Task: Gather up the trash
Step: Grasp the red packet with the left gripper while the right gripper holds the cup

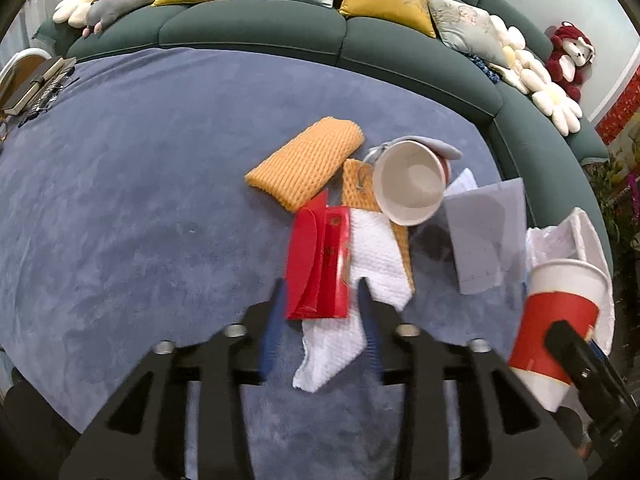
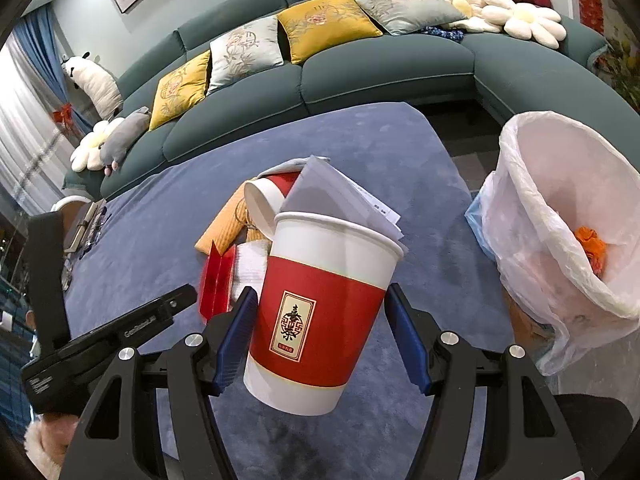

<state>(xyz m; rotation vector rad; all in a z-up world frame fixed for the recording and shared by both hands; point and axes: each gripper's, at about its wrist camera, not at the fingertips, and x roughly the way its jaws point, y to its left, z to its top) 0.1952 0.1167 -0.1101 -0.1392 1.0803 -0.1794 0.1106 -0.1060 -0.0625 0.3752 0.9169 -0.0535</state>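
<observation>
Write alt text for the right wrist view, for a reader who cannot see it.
The right claw grips a red and white paper cup above a blue carpet, its pads against the cup's sides. A white-lined trash bin stands to the right; behind the cup lies a pile of litter, backed by a teal sofa with cushions.

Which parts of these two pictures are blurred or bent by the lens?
Left wrist view: the red envelope and the left claw are smeared by motion, and the sofa curves strongly. Right wrist view: the paper cup looks sharp, while the bin bag bulges near the edge.
</observation>
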